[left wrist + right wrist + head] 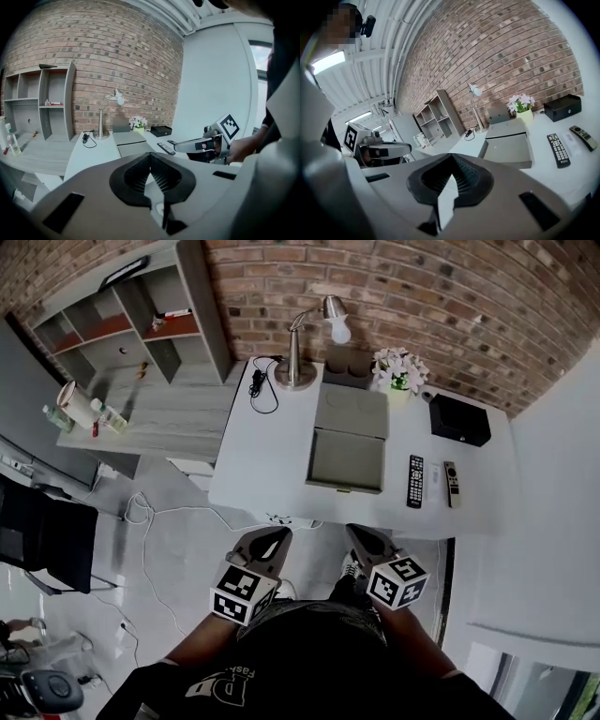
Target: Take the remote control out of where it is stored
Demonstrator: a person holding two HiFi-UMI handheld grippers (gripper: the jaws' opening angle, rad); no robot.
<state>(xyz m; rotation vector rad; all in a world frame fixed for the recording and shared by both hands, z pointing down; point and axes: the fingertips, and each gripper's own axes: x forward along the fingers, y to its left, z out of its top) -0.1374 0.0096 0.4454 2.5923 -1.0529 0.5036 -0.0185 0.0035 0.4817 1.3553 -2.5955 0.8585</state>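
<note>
The left gripper (pixel 277 533) and the right gripper (pixel 354 532) hover just off the near edge of the white desk (pixel 262 460), each with its jaws pressed together on nothing. On the desk, the black remote control (pixel 415 481) lies flat, just right of the grey box (pixel 347 457) and beside a slimmer remote (pixel 451 484).

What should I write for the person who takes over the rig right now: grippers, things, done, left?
Left gripper: shut, empty, held short of the desk.
Right gripper: shut, empty, beside it.
Things: the black remote lies on the white desk, right of the grey box; a second remote lies further right.
Done: apparently the remote is out; the box looks open and empty.
Left: nothing obvious; confirm which remote was meant.
</note>
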